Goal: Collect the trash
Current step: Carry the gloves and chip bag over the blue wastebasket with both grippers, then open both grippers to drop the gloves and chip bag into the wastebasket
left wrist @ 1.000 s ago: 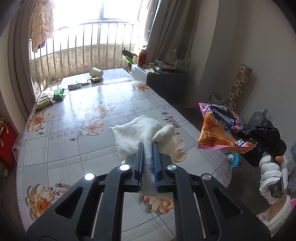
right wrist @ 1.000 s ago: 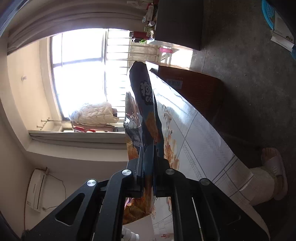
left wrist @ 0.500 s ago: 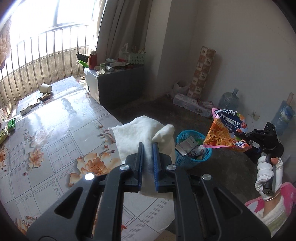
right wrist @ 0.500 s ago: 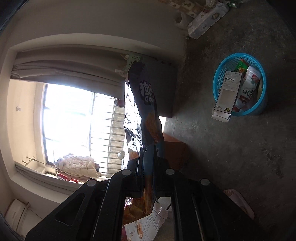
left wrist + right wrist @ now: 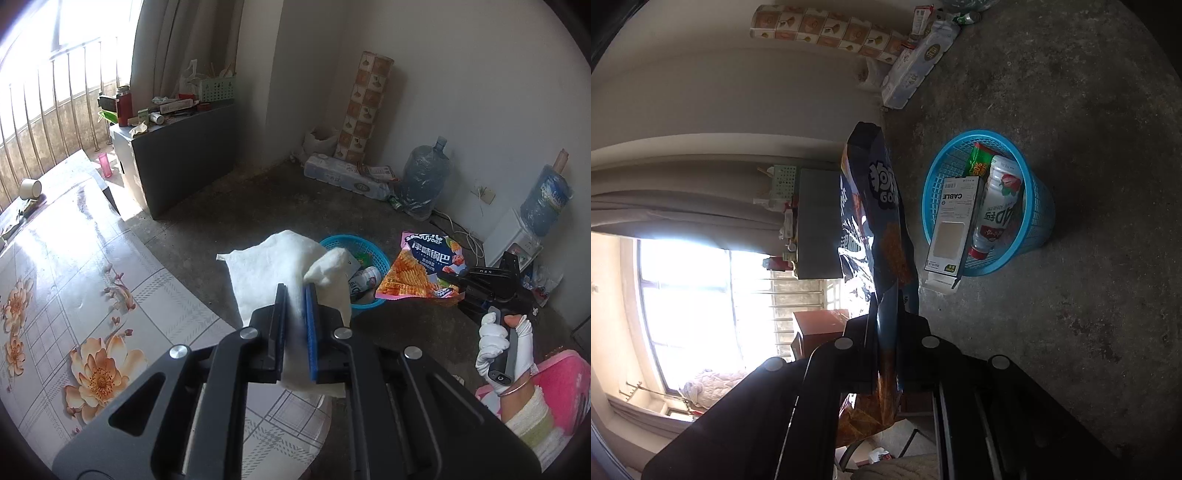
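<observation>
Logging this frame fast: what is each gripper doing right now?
Left gripper: shut on the white tissue.
Right gripper: shut on the snack bag, near the blue basket.

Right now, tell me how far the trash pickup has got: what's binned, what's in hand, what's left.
Binned: a cable box, a bottle and a green wrapper sit in the blue basket. In hand: the left gripper is shut on a white tissue, the right gripper on a snack bag, both near the basket, neither dropped. Left: a paper cup lies on the table.
</observation>
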Tool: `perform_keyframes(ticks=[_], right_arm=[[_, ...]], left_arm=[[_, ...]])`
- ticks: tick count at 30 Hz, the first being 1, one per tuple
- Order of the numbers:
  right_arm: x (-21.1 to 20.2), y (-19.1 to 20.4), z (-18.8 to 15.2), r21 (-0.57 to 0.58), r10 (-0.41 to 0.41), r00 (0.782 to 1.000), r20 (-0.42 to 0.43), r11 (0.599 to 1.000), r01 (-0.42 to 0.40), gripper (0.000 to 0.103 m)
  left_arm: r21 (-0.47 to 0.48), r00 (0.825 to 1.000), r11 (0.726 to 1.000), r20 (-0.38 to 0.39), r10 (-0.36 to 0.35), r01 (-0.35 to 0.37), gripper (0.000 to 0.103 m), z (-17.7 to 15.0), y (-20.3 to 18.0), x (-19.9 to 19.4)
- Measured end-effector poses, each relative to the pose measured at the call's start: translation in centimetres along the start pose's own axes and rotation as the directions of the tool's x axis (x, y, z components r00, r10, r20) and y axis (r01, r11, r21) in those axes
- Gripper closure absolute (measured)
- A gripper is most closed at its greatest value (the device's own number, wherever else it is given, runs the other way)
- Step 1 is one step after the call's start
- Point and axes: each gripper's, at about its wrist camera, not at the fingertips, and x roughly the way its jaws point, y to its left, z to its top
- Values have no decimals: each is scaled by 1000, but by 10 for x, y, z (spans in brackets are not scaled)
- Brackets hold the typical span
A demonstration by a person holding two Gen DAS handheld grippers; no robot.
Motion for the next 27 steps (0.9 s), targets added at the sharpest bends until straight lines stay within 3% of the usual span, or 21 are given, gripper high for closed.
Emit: perform_keyframes(ticks=[7, 10, 13, 15, 19, 21, 27], right_arm=[[85, -10, 50, 6, -83, 996, -20, 997, 83, 95], [122, -16, 72, -11, -169, 986, 1, 986, 169, 90], [161, -40, 89, -22, -321, 947, 15, 947, 321, 74], [177, -57, 94, -14, -404, 915, -4, 915, 404, 74], [182, -71, 92, -23, -438, 899, -1, 899, 438, 72], [177, -70, 90, -38, -443, 897, 12, 896, 443, 66], [149, -80, 88, -29, -447, 894, 33, 894, 448, 66]], left_arm=[[-12, 999, 1000, -46, 12, -13, 95, 6, 11, 28], [-22, 998, 1000, -59, 20, -22, 95, 6, 18, 35], [-27, 997, 999, -77, 28, -30, 95, 8, 28, 43], [-31, 996, 999, -89, 29, -32, 95, 9, 33, 49], [-28, 995, 999, -97, 29, -32, 95, 14, 39, 57], [-24, 995, 999, -99, 22, -24, 95, 18, 38, 63], [4, 994, 1000, -109, -24, 24, 95, 27, 17, 76]])
